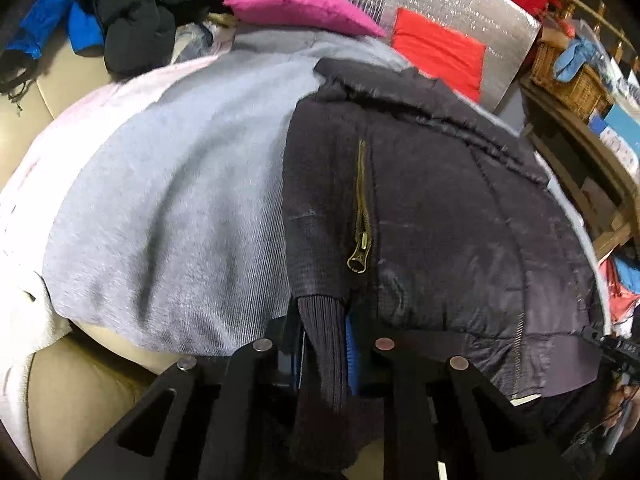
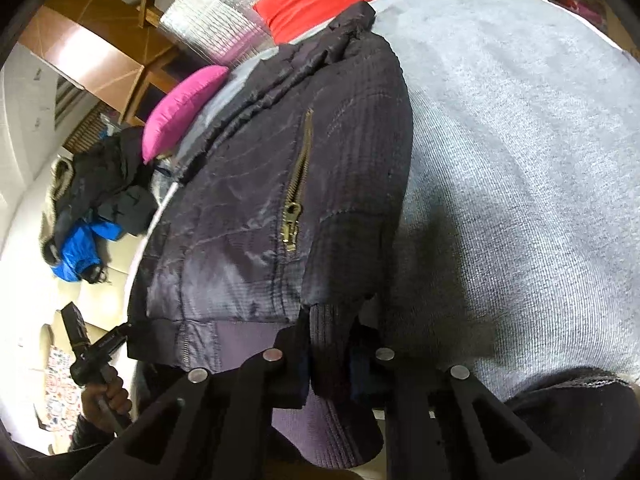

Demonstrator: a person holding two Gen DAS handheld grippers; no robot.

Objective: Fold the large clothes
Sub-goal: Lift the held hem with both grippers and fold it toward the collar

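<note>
left tool [image 1: 326,354] clamps dark jacket [image 1: 440,216] ribbed cuff | right tool [image 2: 330,360] clamps ribbed hem | no legible writing

camera setup: two wrist fisheyes, both close in

left wrist view looked forward along its fingers, low and very near the dark jacket [image 1: 440,208] on the grey cloth [image 1: 180,200]. right wrist view was equally near but rolled sideways. both shared the jacket, its brass zipper [image 2: 296,196], pink cushion [image 2: 180,108].

Left gripper [image 1: 325,354] clamps the ribbed cuff [image 1: 324,344] of a dark puffer jacket [image 1: 440,220] at lower centre; grey blanket [image 1: 180,184] spreads left, pink cushion [image 1: 296,4] at top
</note>
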